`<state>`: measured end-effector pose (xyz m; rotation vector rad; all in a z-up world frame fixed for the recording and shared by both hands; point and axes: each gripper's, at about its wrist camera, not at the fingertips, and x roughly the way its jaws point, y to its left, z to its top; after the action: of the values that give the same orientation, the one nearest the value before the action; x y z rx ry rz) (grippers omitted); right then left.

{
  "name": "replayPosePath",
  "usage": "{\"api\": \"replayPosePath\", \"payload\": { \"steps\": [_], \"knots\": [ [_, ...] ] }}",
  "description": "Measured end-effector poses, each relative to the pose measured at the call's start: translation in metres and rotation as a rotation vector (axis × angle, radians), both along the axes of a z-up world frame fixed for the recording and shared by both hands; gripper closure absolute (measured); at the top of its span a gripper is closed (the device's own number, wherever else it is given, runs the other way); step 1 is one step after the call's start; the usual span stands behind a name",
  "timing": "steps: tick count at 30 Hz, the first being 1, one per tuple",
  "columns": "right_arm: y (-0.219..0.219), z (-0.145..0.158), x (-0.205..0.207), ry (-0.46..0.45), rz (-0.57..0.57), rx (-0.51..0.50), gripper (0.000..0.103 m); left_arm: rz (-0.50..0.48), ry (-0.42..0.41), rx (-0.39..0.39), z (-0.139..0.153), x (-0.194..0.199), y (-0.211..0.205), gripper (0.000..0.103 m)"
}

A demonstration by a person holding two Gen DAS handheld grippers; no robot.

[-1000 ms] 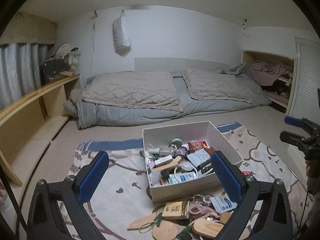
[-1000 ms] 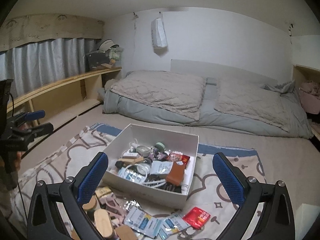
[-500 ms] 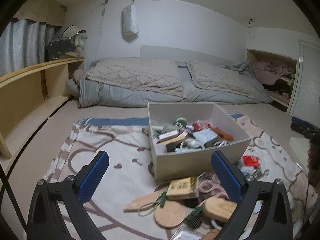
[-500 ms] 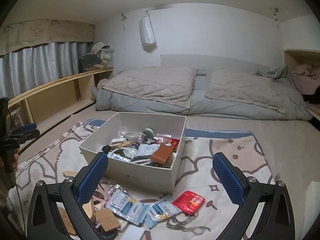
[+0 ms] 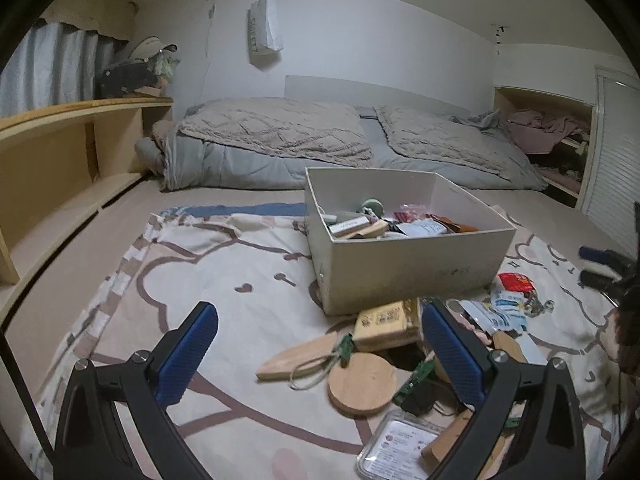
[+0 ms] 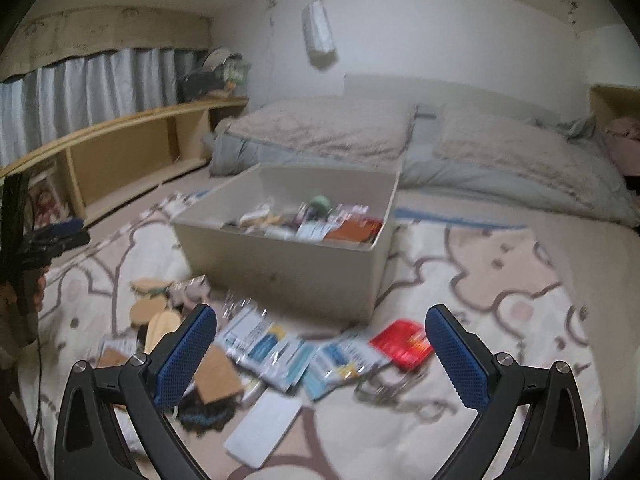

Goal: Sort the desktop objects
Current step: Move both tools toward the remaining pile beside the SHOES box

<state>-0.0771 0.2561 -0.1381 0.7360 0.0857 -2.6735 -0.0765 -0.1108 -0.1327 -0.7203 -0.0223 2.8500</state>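
Blue ribbed pads line both fingers of the left gripper, which is released, its jaws wide apart and holding nothing, low above the cream blanket with brown cartoon outlines. Between and just ahead of its fingers lie a round flat wooden disc, a long pale wooden paddle-shaped piece and a small tan wooden block with printed marks. A clear plastic case with a white label lies at the bottom edge, near the right finger.

The white rectangular cardboard box stands on the blanket beyond these things; it is partly filled with small mixed items. The loose objects are spread in front of it, outside.

The right gripper is also released and empty. Its view is blurred. Under it are blue-and-white foil packets, a red shiny packet, a flat white rectangular piece and a brown cardboard square. A grey quilted bed fills the back.
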Motion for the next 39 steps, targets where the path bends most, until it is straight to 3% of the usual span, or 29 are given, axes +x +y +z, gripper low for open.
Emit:
{"api": "replayPosePath", "payload": {
  "steps": [7,21,26,35,39],
  "knots": [
    [-0.015,-0.037,-0.008,-0.104,0.030,0.030,0.000,-0.070,-0.011,0.001,-0.012,0.003,0.013,0.000],
    [-0.083,-0.067,-0.029,-0.247,0.201,0.133,0.000,-0.169,-0.085,-0.052,-0.039,-0.002,0.037,0.000],
    [-0.091,-0.080,-0.039,-0.287,0.159,0.208,0.000,-0.214,-0.106,-0.074,-0.046,0.001,0.041,0.000],
    [-0.043,-0.092,-0.049,-0.361,0.005,0.117,0.000,-0.212,-0.170,-0.076,-0.059,0.000,0.033,0.000],
    [-0.027,-0.094,-0.049,-0.371,-0.039,0.131,0.000,-0.204,-0.196,-0.060,-0.064,-0.002,0.030,0.000]
  ]
}}
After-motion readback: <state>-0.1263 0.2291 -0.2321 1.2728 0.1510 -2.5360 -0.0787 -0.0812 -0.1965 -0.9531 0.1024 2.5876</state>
